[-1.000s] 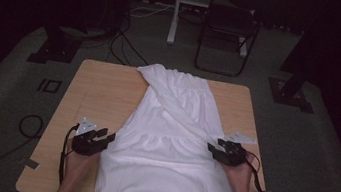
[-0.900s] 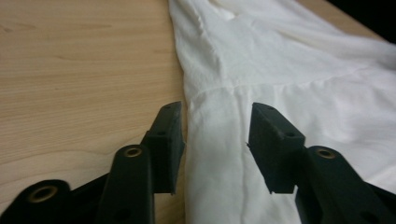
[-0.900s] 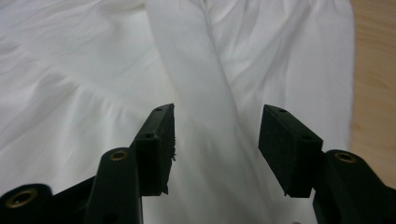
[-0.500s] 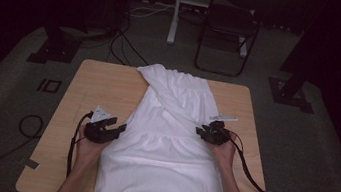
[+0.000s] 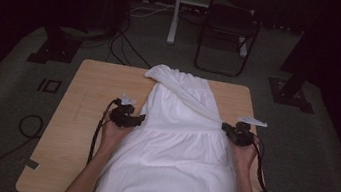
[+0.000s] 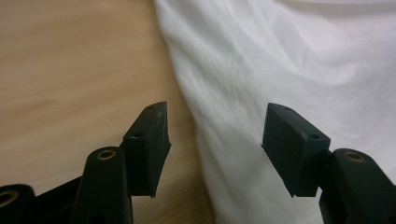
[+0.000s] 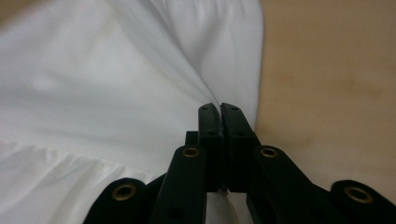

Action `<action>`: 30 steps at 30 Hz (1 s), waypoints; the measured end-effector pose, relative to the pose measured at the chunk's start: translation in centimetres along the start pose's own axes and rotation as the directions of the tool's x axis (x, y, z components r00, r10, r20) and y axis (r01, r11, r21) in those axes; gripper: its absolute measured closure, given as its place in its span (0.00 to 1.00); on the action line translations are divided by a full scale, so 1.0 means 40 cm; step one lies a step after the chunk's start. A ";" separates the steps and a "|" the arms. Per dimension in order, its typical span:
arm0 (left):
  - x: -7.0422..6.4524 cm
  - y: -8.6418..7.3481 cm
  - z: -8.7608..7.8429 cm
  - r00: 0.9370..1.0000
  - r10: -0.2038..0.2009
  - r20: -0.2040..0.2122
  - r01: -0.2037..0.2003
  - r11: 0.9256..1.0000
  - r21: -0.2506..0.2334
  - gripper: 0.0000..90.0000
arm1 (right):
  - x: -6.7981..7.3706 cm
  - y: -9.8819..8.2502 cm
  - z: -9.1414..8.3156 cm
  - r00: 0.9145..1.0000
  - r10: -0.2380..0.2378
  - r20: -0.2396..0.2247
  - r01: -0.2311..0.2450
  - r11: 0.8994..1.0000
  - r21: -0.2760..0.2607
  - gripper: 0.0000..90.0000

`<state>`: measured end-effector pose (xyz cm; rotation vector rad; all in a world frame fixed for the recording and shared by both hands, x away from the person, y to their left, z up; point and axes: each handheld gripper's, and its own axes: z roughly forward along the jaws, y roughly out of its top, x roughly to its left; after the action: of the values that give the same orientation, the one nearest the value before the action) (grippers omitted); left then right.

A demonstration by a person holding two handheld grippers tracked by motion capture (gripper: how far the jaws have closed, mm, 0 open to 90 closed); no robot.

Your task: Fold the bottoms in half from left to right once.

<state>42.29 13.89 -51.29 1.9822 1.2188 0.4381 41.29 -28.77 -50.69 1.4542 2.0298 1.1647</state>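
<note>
Because the white garment [image 5: 177,142] is lying lengthwise down the middle of the wooden surface [image 5: 93,95], its near end hanging off the edge, both hands are working its waist from opposite sides. The right gripper [image 5: 234,132], jaws having just been closing, is pinching the cloth's right edge. The left gripper [image 5: 134,119], jaws just widening, is straddling the left edge, gripping nothing.

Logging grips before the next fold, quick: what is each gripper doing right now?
Left gripper: open, jaws just been opening, astride the white dress edge, not pinching.
Right gripper: shut on the white dress edge, just closed.
</note>
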 end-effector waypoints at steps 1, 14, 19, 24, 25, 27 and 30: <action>-0.005 -0.003 0.014 1.000 0.004 0.002 -0.004 1.000 0.010 0.45 | -0.005 -0.017 0.018 1.000 0.005 0.003 -0.005 1.000 0.029 0.97; 0.019 -0.056 0.018 0.998 0.058 -0.020 -0.056 0.995 0.081 0.98 | 0.010 -0.084 0.063 1.000 -0.008 0.024 0.006 0.997 0.082 0.95; 0.026 -0.098 -0.027 0.999 0.034 0.001 -0.034 0.998 0.057 0.98 | 0.043 -0.107 0.040 0.999 -0.041 0.009 0.040 0.996 0.085 0.95; 0.013 -0.176 -0.120 0.998 0.054 0.032 -0.056 0.997 0.053 0.98 | 0.092 -0.157 -0.020 0.996 -0.069 -0.054 0.075 0.991 0.107 0.95; 0.006 -0.188 -0.136 0.998 0.055 0.037 -0.057 0.997 0.054 0.98 | 0.102 -0.165 -0.032 0.995 -0.082 -0.064 0.089 0.989 0.114 0.95; -0.012 -0.216 -0.162 0.996 0.077 0.042 -0.079 0.995 0.057 0.98 | 0.118 -0.187 -0.059 0.992 -0.098 -0.078 0.107 0.987 0.123 0.95; -0.029 -0.254 -0.192 0.994 0.084 0.067 -0.089 0.994 0.071 0.98 | 0.137 -0.219 -0.100 0.989 -0.107 -0.102 0.120 0.984 0.130 0.95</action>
<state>30.73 18.76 -53.74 2.1015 1.1271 0.3743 31.17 -26.44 -54.53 1.3471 2.2651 1.0865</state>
